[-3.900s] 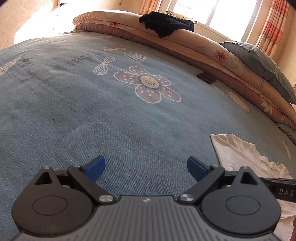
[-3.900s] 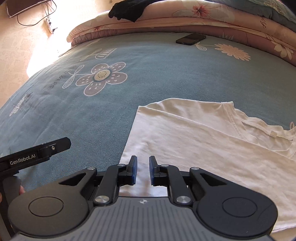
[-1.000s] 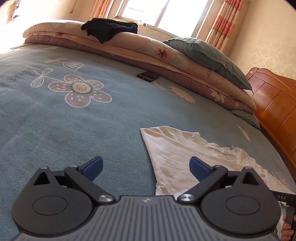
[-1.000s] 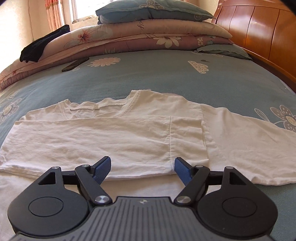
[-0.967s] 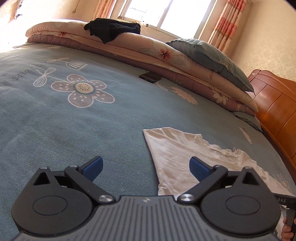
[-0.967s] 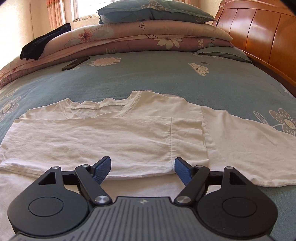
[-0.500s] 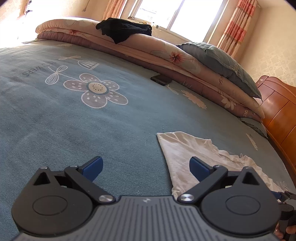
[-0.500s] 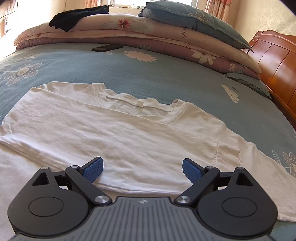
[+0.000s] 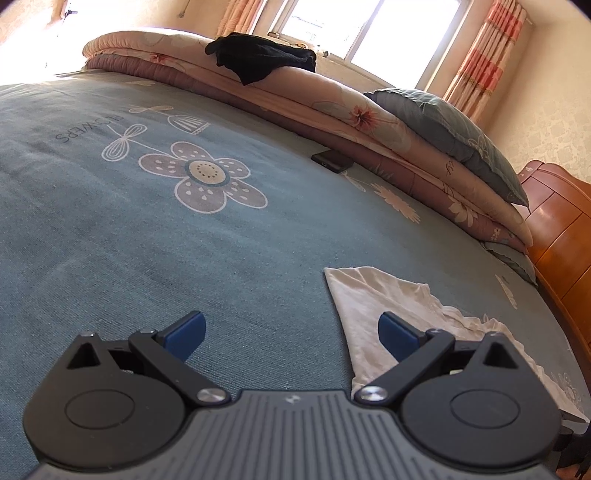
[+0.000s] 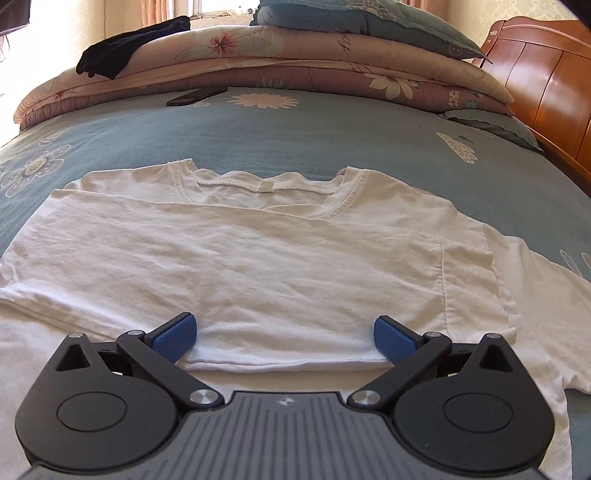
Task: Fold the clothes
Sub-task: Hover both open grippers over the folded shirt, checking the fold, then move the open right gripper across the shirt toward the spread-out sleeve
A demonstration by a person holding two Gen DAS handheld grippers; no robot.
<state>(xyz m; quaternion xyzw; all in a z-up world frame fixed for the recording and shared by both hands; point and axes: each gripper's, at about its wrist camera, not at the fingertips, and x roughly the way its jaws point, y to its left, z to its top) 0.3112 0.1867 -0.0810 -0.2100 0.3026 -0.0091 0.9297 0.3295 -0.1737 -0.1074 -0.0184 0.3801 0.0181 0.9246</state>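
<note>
Since the earlier frames the right gripper (image 10: 283,336) has just spread its jaws wide over, not gripping, one white T-shirt (image 10: 258,258) lying part-folded on the blue bedspread (image 10: 295,136), its collar seen only in the right view, while the left gripper (image 9: 291,332) stands wide, empty, beside the shirt's edge.

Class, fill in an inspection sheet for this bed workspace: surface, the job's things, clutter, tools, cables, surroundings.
Surface: blue flowered bedspread, mostly flat.
Job's things: white T-shirt lying flat, one side folded over its middle, collar on the far side.
Clutter: dark phone beside the stacked quilts; black garment on top of them.
Tools: left tool open over the bedspread at the shirt's edge; right tool open, jaws just widened, above the shirt's folded edge, not gripping.
Cables: nothing seen.
Surroundings: wooden headboard, window, striped curtains.
</note>
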